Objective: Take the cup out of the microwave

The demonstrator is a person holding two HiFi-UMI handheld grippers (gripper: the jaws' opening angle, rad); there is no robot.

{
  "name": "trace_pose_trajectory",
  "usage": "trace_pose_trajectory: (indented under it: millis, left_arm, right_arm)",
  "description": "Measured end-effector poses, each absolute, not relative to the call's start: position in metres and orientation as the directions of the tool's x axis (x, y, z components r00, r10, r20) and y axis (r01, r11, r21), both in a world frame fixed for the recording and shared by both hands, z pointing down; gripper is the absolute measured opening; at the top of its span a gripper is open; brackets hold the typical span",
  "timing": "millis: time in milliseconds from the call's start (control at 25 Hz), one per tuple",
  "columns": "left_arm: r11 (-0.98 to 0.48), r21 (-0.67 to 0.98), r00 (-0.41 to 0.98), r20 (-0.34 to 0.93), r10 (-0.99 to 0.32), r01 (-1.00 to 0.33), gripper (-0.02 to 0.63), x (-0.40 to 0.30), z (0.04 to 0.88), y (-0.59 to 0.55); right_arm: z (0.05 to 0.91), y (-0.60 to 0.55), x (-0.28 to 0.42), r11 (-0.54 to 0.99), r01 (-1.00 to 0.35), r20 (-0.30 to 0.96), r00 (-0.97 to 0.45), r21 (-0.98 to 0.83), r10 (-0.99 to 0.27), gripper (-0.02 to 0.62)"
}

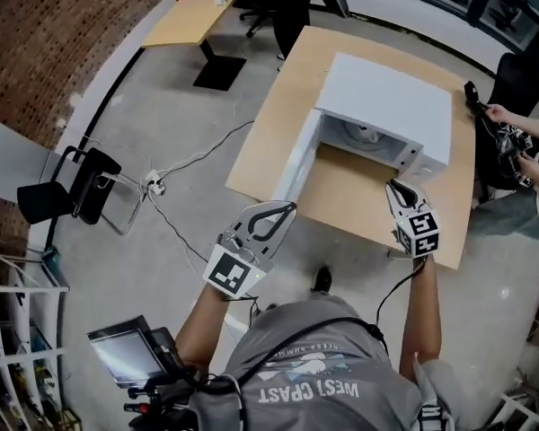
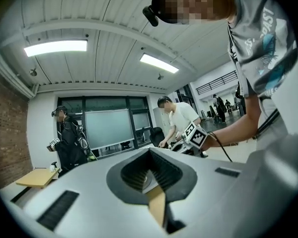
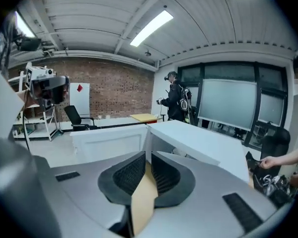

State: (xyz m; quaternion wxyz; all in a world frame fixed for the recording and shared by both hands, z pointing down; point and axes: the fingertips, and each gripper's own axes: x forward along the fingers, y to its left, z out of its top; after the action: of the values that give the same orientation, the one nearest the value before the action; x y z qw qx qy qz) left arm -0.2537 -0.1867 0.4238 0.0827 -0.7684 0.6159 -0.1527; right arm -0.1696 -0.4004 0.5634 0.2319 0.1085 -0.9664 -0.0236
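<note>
The white microwave (image 1: 386, 101) stands on a wooden table (image 1: 278, 124), its door (image 1: 296, 155) swung open to the left. Inside the cavity a white cup (image 1: 366, 136) shows; in the right gripper view the cup (image 3: 179, 152) is a pale shape just past the door edge. My right gripper (image 1: 397, 189) hovers over the table in front of the opening, shut and empty (image 3: 148, 157). My left gripper (image 1: 286, 208) is at the table's near edge beside the open door, its tips together with nothing between them (image 2: 150, 152).
A person sits at the table's right end (image 1: 521, 142) next to a black chair (image 1: 521, 79). A black folding chair (image 1: 72, 187) and cables (image 1: 189, 164) lie on the floor to the left. A second table (image 1: 189, 21) stands at the back.
</note>
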Motion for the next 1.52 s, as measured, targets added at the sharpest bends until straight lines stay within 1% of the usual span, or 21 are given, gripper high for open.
trace_pose_trajectory:
  millis: [40,80,120,160,240,480,720,800,960,1080,1160,1280,1520]
  left_arm:
    - [-0.225,-0.307,0.186,0.153,-0.971,-0.924,0.043,-0.255,0.433,-0.196]
    - [-0.212,-0.285,0.173,0.155,-0.973,-0.935,0.043,-0.257,0.439,-0.204]
    - [-0.179,-0.235,0.152,0.131,-0.980,-0.955,0.043,-0.261,0.443,-0.212]
    - [-0.134,-0.166,0.120,0.092,-0.988,-0.977,0.043,-0.265,0.444,-0.218]
    - [-0.067,-0.074,0.062,0.066,-0.996,-0.995,0.043,-0.273,0.447,-0.223]
    - [0.023,-0.025,-0.027,0.152,-0.988,-0.999,0.043,-0.287,0.460,-0.220]
    - [0.096,-0.003,-0.094,0.210,-0.973,-0.995,0.043,-0.295,0.476,-0.223]
    - [0.110,-0.005,-0.108,0.224,-0.969,-0.994,0.043,-0.297,0.481,-0.224]
    - [0.129,-0.002,-0.126,0.237,-0.963,-0.992,0.043,-0.297,0.478,-0.219]
    - [0.130,0.003,-0.125,0.243,-0.962,-0.992,0.043,-0.295,0.478,-0.213]
    - [0.129,0.004,-0.124,0.246,-0.961,-0.992,0.043,-0.295,0.478,-0.210]
    - [0.116,-0.001,-0.113,0.252,-0.961,-0.993,0.043,-0.292,0.481,-0.206]
    - [0.088,-0.008,-0.087,0.216,-0.973,-0.996,0.044,-0.278,0.486,-0.201]
  right_arm:
    - [0.585,-0.418,-0.175,0.976,-0.207,0.465,-0.858,0.072,-0.217,0.024]
    - [0.607,-0.434,-0.182,0.975,-0.216,0.484,-0.848,0.052,-0.213,0.078]
    - [0.627,-0.450,-0.191,0.974,-0.226,0.501,-0.839,0.038,-0.214,0.103]
    - [0.644,-0.464,-0.199,0.970,-0.239,0.513,-0.830,0.031,-0.221,0.109]
    - [0.670,-0.494,-0.217,0.958,-0.282,0.528,-0.808,0.042,-0.261,0.109]
    - [0.720,-0.574,-0.272,0.909,-0.405,0.571,-0.725,0.100,-0.386,0.109]
    - [0.762,-0.613,-0.309,0.903,-0.413,0.615,-0.684,0.120,-0.394,0.109]
    - [0.770,-0.619,-0.315,0.900,-0.415,0.608,-0.684,0.131,-0.404,0.109]
    - [0.758,-0.627,-0.318,0.879,-0.448,0.557,-0.693,0.164,-0.458,0.107]
    - [0.754,-0.625,-0.315,0.867,-0.488,0.546,-0.702,0.098,-0.457,0.075]
    - [0.752,-0.621,-0.312,0.861,-0.505,0.539,-0.711,0.056,-0.452,0.071]
    - [0.749,-0.607,-0.304,0.867,-0.497,0.539,-0.725,0.020,-0.428,0.069]
    - [0.747,-0.572,-0.274,0.885,-0.465,0.523,-0.756,-0.004,-0.395,0.069]
